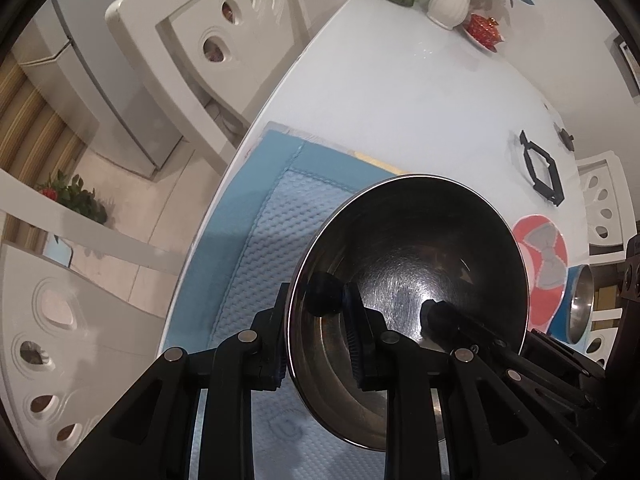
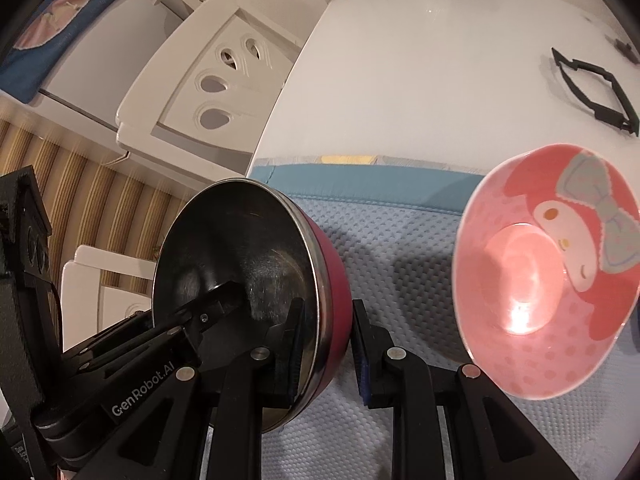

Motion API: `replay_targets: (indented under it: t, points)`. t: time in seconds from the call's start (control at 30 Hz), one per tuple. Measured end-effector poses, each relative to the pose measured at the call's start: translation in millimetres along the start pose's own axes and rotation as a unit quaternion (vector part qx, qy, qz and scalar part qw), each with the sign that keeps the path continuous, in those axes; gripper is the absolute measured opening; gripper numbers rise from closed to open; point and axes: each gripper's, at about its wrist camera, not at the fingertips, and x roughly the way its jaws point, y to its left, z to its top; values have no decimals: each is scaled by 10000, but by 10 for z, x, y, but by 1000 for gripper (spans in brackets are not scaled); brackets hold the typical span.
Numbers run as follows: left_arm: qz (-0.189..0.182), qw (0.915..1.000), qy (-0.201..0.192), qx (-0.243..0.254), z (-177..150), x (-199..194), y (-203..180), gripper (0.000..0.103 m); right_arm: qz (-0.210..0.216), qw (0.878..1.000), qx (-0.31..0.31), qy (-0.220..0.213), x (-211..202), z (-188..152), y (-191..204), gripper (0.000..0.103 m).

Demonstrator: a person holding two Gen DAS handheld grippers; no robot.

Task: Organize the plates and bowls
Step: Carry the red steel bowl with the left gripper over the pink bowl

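A steel bowl with a magenta outside [image 1: 412, 264] is held tilted over the blue mat. My left gripper [image 1: 320, 344] is shut on its rim, one finger outside and one inside. In the right wrist view the same bowl [image 2: 248, 280] sits between my right gripper's [image 2: 326, 344] fingers, which straddle its rim and wall; whether they press it I cannot tell. The left gripper's finger [image 2: 208, 312] reaches inside the bowl. A pink cartoon bowl [image 2: 548, 264] stands tilted on the mat at right; it also shows in the left wrist view [image 1: 544, 256].
The blue quilted mat [image 2: 400, 240] lies on a white table [image 2: 420, 80]. A black folding frame [image 2: 592, 88] lies at the right. Vases and a red dish [image 1: 484, 28] stand at the far end. White chairs [image 1: 192, 52] line the table's left edge.
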Motion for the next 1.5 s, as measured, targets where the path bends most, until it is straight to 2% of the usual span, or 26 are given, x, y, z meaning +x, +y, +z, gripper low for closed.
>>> replay_targets:
  t: [0.87,1.5]
  points:
    - [-214,9989,-267,319,-138,-384,-881,22,-14,9979,302,-580,-902,-117,-537,21]
    - [-336,9969,-203,675,-145,-231,-1469,22,-69,9958,599,-683,-1129,-90,-1110,21]
